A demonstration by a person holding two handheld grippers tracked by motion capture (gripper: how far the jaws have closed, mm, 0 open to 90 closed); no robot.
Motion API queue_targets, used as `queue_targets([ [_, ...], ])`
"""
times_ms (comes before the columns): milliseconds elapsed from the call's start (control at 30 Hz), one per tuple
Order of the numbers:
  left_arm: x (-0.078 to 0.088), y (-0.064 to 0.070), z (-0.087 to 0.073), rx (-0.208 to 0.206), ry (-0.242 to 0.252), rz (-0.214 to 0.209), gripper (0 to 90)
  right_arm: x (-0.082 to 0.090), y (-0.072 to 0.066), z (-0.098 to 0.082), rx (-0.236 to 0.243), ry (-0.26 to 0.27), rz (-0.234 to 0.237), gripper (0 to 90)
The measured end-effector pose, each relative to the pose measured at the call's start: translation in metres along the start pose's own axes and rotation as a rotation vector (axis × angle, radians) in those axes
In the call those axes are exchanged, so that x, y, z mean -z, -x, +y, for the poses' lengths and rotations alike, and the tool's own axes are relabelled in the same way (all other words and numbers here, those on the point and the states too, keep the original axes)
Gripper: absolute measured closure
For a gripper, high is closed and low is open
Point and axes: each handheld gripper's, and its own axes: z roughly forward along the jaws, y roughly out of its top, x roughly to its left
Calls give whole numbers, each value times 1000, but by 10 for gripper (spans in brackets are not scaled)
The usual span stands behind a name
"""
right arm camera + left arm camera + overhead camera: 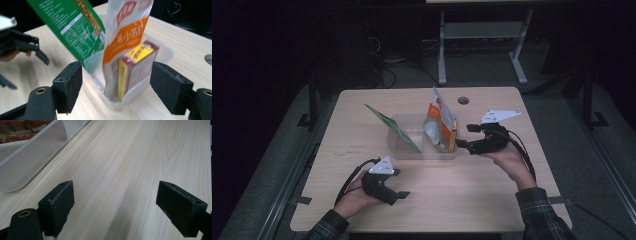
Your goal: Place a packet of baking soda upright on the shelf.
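Counter: pale wood, carrying every item below.

Bin: clear plastic, near the counter's middle; its near end wall stands directly ahead of the right claw in the right gripper view.

Green pack: flat, propped at a slant over the bin's left side, top edge well outside the rim.

Orange pouch: white and orange, upright in the bin's right end, taller than the bin wall.

Yellow box: slim, red-edged, standing on end inside the bin, pressed between the pouch and the right end wall.

Right claw: just beside the bin's right end, jaws wide with nothing between them; the box and pouch line up in the gap (the frame is blurred).

Left claw: low over bare counter, near the front edge and apart from the bin, jaws wide and empty.

Step in hand, as a judgement: contents look placed, and the right claw sits free at the bin's end. A next move would call for either backing off without brushing the pouch, or closing on the box's top should it need straightening; the leaning green pack seems the likeliest to tip.
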Motion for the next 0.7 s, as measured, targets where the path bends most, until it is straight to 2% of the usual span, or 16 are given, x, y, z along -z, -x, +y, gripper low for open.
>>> queue_targets([
  [133, 0, -1, -1, 2, 7, 9, 144, 5, -5, -18, -4, 7, 9, 246],
  [200, 1, -1, -1, 8, 16, 12, 144, 6, -6, -24, -6, -9, 8, 245],
  [467, -1, -1, -3, -4, 10, 28, 144, 12, -21, -52, 23, -30, 10, 231],
  [700, -2, -1, -5, -14, 3, 16, 144, 11, -34, -78, 40, -92, 6, 213],
])
